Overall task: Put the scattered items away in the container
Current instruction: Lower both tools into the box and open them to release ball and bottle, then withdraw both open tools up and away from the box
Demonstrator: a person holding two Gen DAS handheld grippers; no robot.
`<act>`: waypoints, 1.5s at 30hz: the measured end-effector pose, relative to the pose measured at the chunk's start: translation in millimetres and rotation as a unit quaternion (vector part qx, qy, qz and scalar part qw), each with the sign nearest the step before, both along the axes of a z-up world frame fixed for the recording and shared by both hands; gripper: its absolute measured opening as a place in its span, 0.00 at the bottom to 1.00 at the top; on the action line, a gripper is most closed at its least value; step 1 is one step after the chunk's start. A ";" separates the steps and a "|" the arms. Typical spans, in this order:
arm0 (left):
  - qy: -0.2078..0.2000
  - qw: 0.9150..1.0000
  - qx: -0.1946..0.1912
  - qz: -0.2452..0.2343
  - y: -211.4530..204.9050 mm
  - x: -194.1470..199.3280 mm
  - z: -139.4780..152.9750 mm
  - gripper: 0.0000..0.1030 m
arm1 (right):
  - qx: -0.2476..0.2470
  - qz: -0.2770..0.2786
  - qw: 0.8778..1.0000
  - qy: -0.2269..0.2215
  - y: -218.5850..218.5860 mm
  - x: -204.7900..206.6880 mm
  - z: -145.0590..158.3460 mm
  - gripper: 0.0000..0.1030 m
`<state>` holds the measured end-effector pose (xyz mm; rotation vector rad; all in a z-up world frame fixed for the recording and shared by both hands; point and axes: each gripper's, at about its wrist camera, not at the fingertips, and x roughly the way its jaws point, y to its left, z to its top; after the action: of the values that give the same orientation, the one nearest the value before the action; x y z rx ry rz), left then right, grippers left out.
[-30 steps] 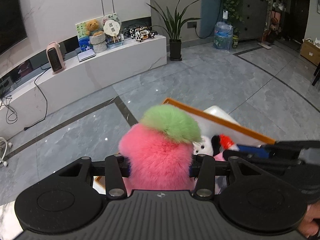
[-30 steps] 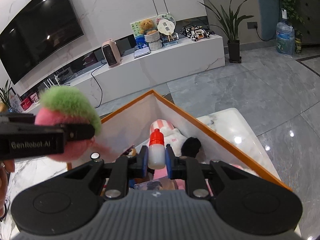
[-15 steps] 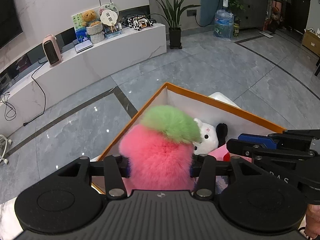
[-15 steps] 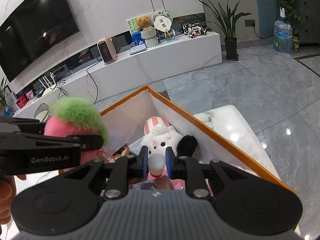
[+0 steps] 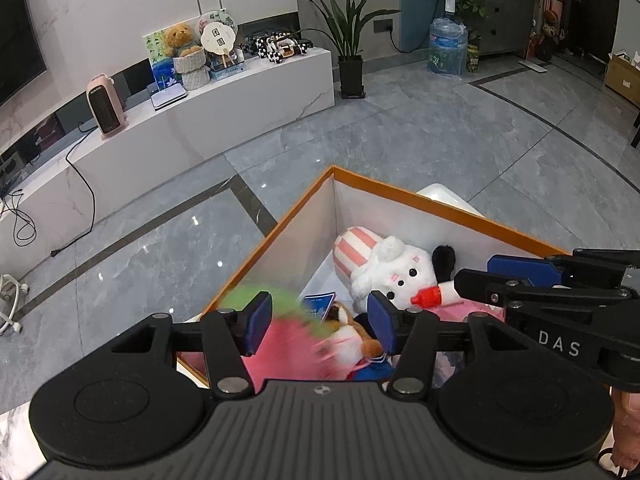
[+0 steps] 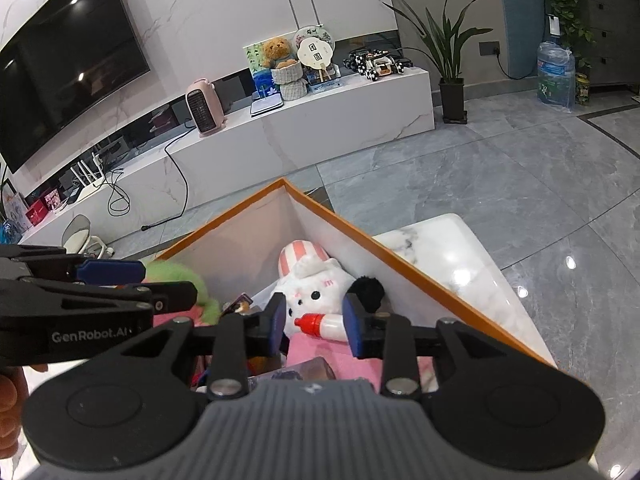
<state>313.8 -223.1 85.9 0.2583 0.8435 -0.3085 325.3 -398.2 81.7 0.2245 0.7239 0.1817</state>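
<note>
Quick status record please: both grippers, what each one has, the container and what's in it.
left gripper: open, over the box, holding nothing
pink and green plush: blurred, below the open left fingers, inside the box
right gripper: open, over the box
small bottle: white with red cap, lying sideways between the right fingers; grip contact cannot be told
container: orange-rimmed box, white inside
contents: white plush with striped hat, brown plush toy, blue card, pink item

Blurred pink-and-green plush (image 5: 280, 332) inside orange-rimmed box (image 5: 440, 204), small red-capped white bottle (image 6: 326, 324) lying sideways above its contents
</note>
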 end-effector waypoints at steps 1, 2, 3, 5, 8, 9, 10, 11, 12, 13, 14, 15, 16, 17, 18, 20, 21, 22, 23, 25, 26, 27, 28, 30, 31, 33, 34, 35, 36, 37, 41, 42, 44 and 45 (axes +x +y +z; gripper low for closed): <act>0.000 1.000 0.000 0.000 -0.3 0.1 -0.1 0.60 | 0.000 0.000 1.000 0.000 0.0 0.1 0.0 0.34; 0.001 1.000 0.001 -0.001 -0.6 0.1 -0.6 0.60 | 0.000 0.000 1.000 0.000 0.0 0.2 0.0 0.34; 0.001 1.000 0.002 -0.001 -1.0 0.1 -1.2 0.60 | 0.000 0.000 1.000 0.000 0.1 0.3 0.0 0.34; 0.003 1.000 0.003 -0.001 -1.8 0.2 -1.8 0.60 | 0.000 0.000 1.000 0.000 0.1 0.5 0.0 0.34; 0.004 1.000 0.005 -0.001 -2.4 -0.2 -2.8 0.60 | 0.000 0.000 1.000 0.000 0.2 0.7 0.0 0.34; 0.005 1.000 0.006 -0.001 -2.6 -0.2 -3.1 0.60 | 0.000 0.000 1.000 0.000 0.1 0.7 0.0 0.34; 0.005 1.000 0.007 -0.002 -3.0 -0.4 -3.3 0.60 | 0.000 0.000 1.000 0.000 -0.1 0.8 -0.1 0.34; 0.005 1.000 0.008 -0.001 -3.2 -0.4 -3.4 0.61 | 0.000 0.000 1.000 0.000 -0.2 0.9 -0.2 0.34; 0.004 1.000 0.009 -0.001 -3.4 -0.4 -3.4 0.62 | 0.000 0.000 1.000 0.000 -0.4 1.0 -0.1 0.34; 0.004 1.000 0.010 0.000 -3.6 -0.5 -3.4 0.63 | 0.000 0.000 1.000 0.000 -0.6 1.0 0.1 0.34; 0.003 1.000 0.012 0.001 -3.7 -0.5 -3.4 0.63 | 0.000 0.000 1.000 0.000 -0.8 1.0 0.3 0.34; 0.003 1.000 0.012 0.001 -3.9 -0.6 -3.8 0.63 | 0.000 0.000 1.000 0.000 -0.8 0.9 0.6 0.34; 0.003 1.000 0.011 0.001 -4.1 -0.8 -4.0 0.63 | 0.000 0.001 1.000 0.000 -0.7 0.8 1.2 0.34; 0.003 1.000 0.011 0.001 -4.2 -1.0 -4.0 0.63 | 0.000 0.001 1.000 -0.001 -0.7 0.7 1.7 0.34; 0.003 1.000 0.011 0.001 -4.3 -1.3 -3.7 0.63 | 0.001 0.001 1.000 -0.001 -0.4 0.6 2.3 0.35; 0.002 1.000 0.012 0.001 -4.5 -1.7 -2.8 0.63 | 0.002 0.001 1.000 -0.002 0.6 0.4 3.9 0.35; 0.001 1.000 0.012 0.001 -4.3 -1.9 -2.3 0.63 | 0.002 0.001 1.000 -0.002 1.4 0.1 4.8 0.35; 0.000 1.000 0.012 0.001 -4.0 -2.3 -1.4 0.64 | 0.002 0.002 1.000 -0.003 2.5 -0.5 5.8 0.35; -0.001 1.000 0.011 0.001 -3.6 -3.2 0.0 0.64 | 0.002 0.003 1.000 -0.003 3.6 -1.0 6.7 0.35; -0.004 1.000 0.011 0.001 -2.5 -5.6 3.0 0.64 | 0.002 0.004 1.000 -0.005 5.6 -2.8 9.5 0.35; -0.006 1.000 0.012 0.001 -1.4 -7.0 4.8 0.64 | 0.001 0.005 1.000 -0.006 6.6 -3.8 10.9 0.35; -0.007 1.000 0.012 0.003 -0.1 -8.5 6.5 0.64 | 0.001 0.006 1.000 -0.007 7.6 -4.8 12.4 0.35; -0.009 1.000 0.012 0.005 1.1 -9.9 8.1 0.64 | 0.001 0.006 1.000 -0.009 8.3 -6.1 14.1 0.35; -0.011 1.000 0.013 0.007 3.4 -13.3 11.8 0.64 | 0.000 0.006 1.000 -0.012 8.8 -9.6 18.1 0.35; -0.013 1.000 0.013 0.008 4.3 -15.5 13.9 0.64 | 0.000 0.006 1.000 -0.014 9.0 -11.7 20.4 0.35; -0.017 1.000 0.012 0.007 5.4 -20.0 19.4 0.64 | -0.001 0.006 1.000 -0.018 9.3 -16.1 25.2 0.36; -0.019 1.000 0.012 0.007 5.9 -22.4 22.2 0.64 | -0.002 0.005 1.000 -0.020 9.5 -18.3 27.6 0.36; -0.021 1.000 0.012 0.006 6.4 -25.1 25.1 0.64 | -0.002 0.005 1.000 -0.022 9.7 -20.5 30.0 0.36; -0.023 1.000 0.012 0.006 6.8 -27.7 28.0 0.64 | -0.003 0.005 1.000 -0.025 9.8 -22.9 32.5 0.36; -0.026 1.000 0.012 0.005 7.2 -30.3 30.9 0.64 | -0.004 0.005 1.000 -0.027 10.0 -25.5 35.3 0.36; -0.036 0.999 0.013 0.006 10.1 -40.8 43.7 0.64 | -0.006 0.006 0.999 -0.037 10.4 -36.1 47.0 0.36; -0.038 0.999 0.013 0.007 10.8 -43.4 47.0 0.64 | -0.006 0.006 0.999 -0.040 10.4 -38.7 50.0 0.36; -0.043 0.999 0.014 0.008 11.6 -48.3 53.4 0.64 | -0.007 0.006 0.999 -0.045 10.0 -43.5 56.2 0.36; -0.046 0.999 0.014 0.008 12.0 -51.1 56.6 0.64 | -0.007 0.007 0.999 -0.047 10.0 -45.6 59.1 0.36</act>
<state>262.6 -211.1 142.6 0.2901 0.7586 -0.2682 279.7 -388.2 140.8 0.1962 0.6334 0.1984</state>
